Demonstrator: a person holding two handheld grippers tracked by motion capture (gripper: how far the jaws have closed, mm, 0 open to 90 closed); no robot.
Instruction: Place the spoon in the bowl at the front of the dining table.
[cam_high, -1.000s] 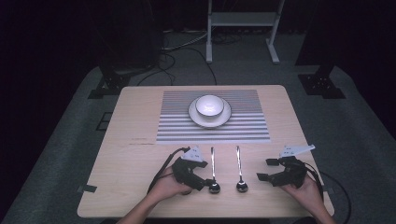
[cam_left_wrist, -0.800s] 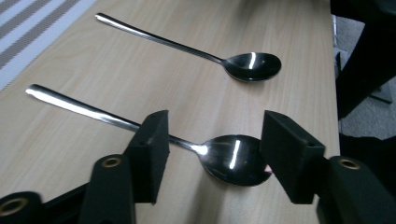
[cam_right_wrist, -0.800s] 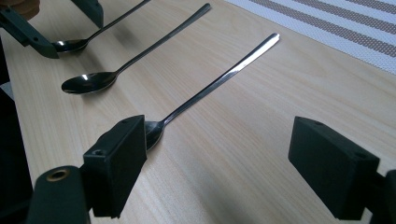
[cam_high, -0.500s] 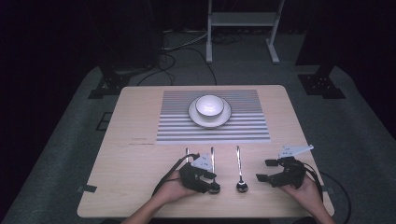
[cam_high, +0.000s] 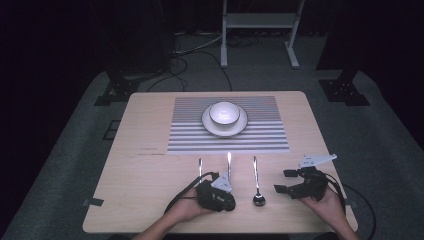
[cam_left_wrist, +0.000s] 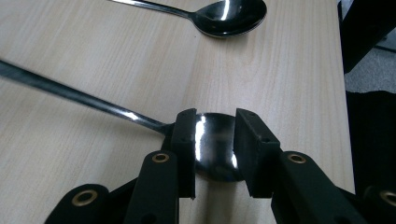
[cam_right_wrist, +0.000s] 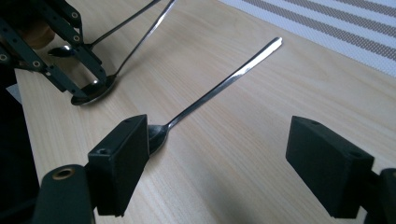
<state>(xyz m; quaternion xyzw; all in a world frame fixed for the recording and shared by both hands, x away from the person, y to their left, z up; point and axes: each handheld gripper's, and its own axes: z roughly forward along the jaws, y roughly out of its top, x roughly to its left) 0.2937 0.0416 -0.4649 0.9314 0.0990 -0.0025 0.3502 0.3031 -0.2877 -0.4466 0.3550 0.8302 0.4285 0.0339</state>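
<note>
Holds a two-jaw gripper in each hand over a pale wooden worktop (cam_high: 140, 150). Grips the bowl of the middle spoon (cam_left_wrist: 212, 154) with the left gripper (cam_left_wrist: 215, 133), down near the front edge of the worktop: fingers (cam_left_wrist: 184, 140) clenched on either side of the shiny bowl, having just been closing with the spoon between them. Keeps that spoon lying flat on the wood, handle running away toward the far side. Leaves a second spoon, the left spoon (cam_left_wrist: 229, 16), just beyond it, close beside but apart, also flat on the wood. Rests the right gripper (cam_right_wrist: 233, 154) toward the front right corner of the worktop, fingers released and spread wide, clasping nothing. Places it just beside the bowl end of the right spoon (cam_right_wrist: 224, 84), one finger standing in front of that bowl in the right gripper view; cannot tell whether touching. Shows, from above, all three handles side by side pointing at a striped placemat (cam_high: 260, 135) farther back. Carries on that mat a white plate (cam_high: 235, 129) with a white bowl (cam_high: 224, 112) sitting in it, well apart from both grippers.
</note>
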